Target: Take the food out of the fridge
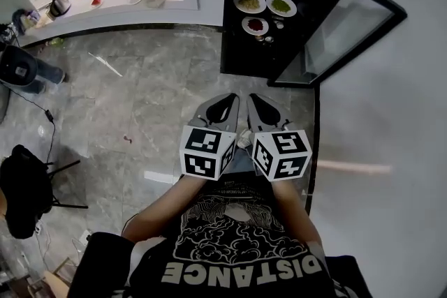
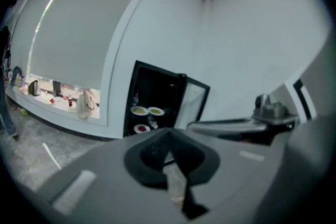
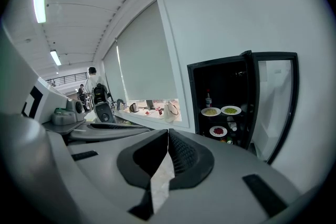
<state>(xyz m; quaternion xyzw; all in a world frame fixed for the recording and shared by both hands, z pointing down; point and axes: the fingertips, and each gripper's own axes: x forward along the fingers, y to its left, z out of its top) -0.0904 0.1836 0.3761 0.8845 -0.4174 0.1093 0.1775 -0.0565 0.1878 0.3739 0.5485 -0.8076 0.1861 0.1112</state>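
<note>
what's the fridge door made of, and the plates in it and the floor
The fridge door looks like clear glass in a black frame: the pale wall shows through it. The plates are white and glossy, probably ceramic, perhaps plastic. The floor is grey veined tile, stone or stone-look, slightly shiny.

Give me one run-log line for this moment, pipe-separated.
stage: food not yet taken | fridge: door open | inside: yellow-food plate, green-food plate, red-food plate | left tool: shut, empty | right tool: shut, empty
</note>
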